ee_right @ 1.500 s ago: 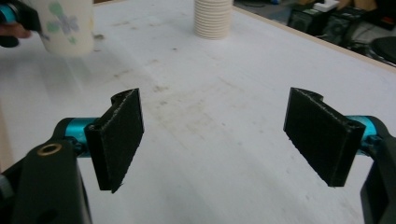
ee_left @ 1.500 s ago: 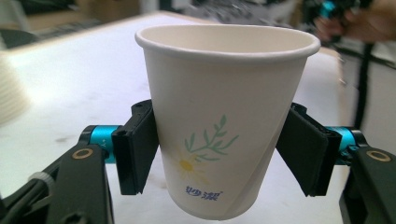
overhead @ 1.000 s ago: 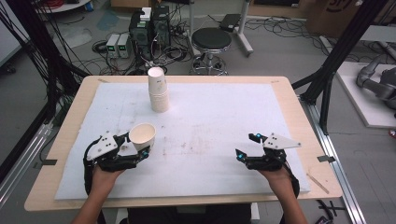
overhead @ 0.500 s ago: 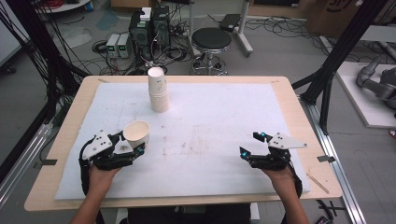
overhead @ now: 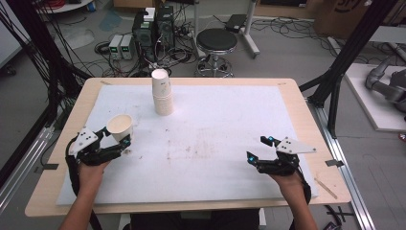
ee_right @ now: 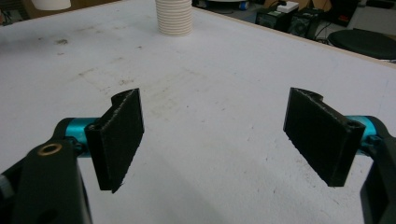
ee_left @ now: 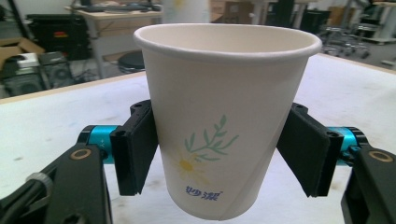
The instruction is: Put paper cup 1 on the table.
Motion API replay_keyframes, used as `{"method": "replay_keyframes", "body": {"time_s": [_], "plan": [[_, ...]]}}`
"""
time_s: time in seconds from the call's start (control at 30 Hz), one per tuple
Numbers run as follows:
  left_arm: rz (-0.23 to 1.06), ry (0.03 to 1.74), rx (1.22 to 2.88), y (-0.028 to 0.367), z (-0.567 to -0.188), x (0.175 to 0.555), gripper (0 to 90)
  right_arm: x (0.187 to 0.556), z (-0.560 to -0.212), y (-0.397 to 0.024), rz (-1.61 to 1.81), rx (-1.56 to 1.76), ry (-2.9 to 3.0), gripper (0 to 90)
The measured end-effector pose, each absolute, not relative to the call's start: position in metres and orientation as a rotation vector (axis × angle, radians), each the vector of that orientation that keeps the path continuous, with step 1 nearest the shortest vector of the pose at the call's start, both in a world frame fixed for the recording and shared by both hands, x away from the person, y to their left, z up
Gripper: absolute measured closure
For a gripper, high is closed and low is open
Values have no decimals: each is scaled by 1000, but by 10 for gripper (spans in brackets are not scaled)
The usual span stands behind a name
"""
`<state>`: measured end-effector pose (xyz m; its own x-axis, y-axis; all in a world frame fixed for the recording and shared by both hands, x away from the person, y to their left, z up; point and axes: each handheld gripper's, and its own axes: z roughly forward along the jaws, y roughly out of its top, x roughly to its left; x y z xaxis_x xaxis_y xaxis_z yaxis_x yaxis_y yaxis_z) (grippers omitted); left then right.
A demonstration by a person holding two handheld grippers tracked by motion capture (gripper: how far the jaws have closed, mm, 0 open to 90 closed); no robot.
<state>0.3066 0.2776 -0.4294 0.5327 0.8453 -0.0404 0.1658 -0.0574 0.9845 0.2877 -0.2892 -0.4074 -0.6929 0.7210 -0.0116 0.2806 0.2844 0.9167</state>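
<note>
White paper cup (ee_left: 227, 116) with a printed daisy and green sprig is sitting upright between the black jaws of the left gripper (overhead: 117, 142), both pads pressing on its sides, low over the near-left part of the white foam mat (overhead: 225, 143). Right gripper (overhead: 258, 149) is hovering over the near-right of the mat, jaws standing wide apart, holding nothing. Stack of white paper cups (overhead: 162, 92) is standing at the far side, well apart from both.
</note>
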Motion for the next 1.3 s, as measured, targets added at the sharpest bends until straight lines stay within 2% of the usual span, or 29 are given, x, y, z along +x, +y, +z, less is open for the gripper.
{"method": "replay_keyframes", "body": {"time_s": [0.17,0.4,0.73,1.17,1.23,1.3], "plan": [[717,960,1562,290,-434,315,314,286,-408,-291,1384,905,2130,208],[749,1094,1662,298,-444,322,315,285,-408,-292,1379,906,2138,208],[753,1161,1775,296,-451,325,319,285,-408,-291,1379,896,2140,208],[712,1219,1810,302,-453,313,312,284,-408,-291,1388,889,2150,208],[697,1233,1809,303,-454,312,295,284,-407,-290,1391,886,2152,208],[666,1251,1781,305,-453,311,199,284,-407,-290,1390,884,2154,208]]}}
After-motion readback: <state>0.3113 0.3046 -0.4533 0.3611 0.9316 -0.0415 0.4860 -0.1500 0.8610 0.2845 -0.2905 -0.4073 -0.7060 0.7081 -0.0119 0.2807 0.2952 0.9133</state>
